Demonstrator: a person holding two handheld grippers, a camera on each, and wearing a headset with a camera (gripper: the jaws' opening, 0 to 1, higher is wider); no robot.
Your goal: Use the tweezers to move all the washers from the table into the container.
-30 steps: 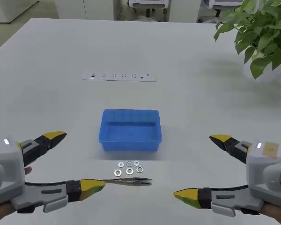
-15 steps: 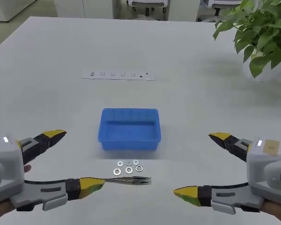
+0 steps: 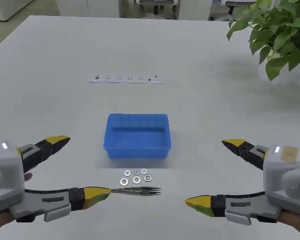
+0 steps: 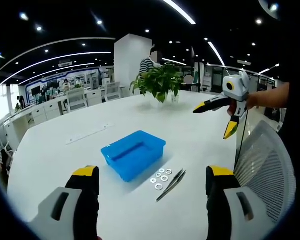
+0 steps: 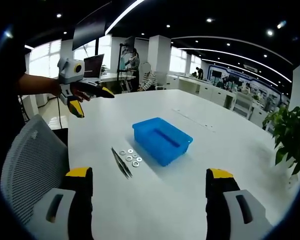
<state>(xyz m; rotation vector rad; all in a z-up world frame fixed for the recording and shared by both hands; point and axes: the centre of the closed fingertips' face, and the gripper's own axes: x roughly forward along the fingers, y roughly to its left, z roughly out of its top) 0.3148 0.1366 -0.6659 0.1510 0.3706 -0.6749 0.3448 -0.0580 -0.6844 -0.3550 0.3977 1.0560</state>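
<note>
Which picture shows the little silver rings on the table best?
The head view: it looks down on the small silver metal washers, so each ring shows separately. Both gripper views see them at a low slant, smaller and bunched together.

Head cam: high, looks down/fwd at table [image 3: 215, 100]. Gripper cams: low, angled inward from each side. All 3 share container [image 3: 137, 135], washers [image 3: 136, 177], tweezers [image 3: 140, 190].

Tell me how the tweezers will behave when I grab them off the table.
The tweezers lie flat and thin on the smooth table, so they will probably skid when nudged. They look like slim metal: likely light, springy. Pushed forward, they may scatter the washers just beyond.
</note>
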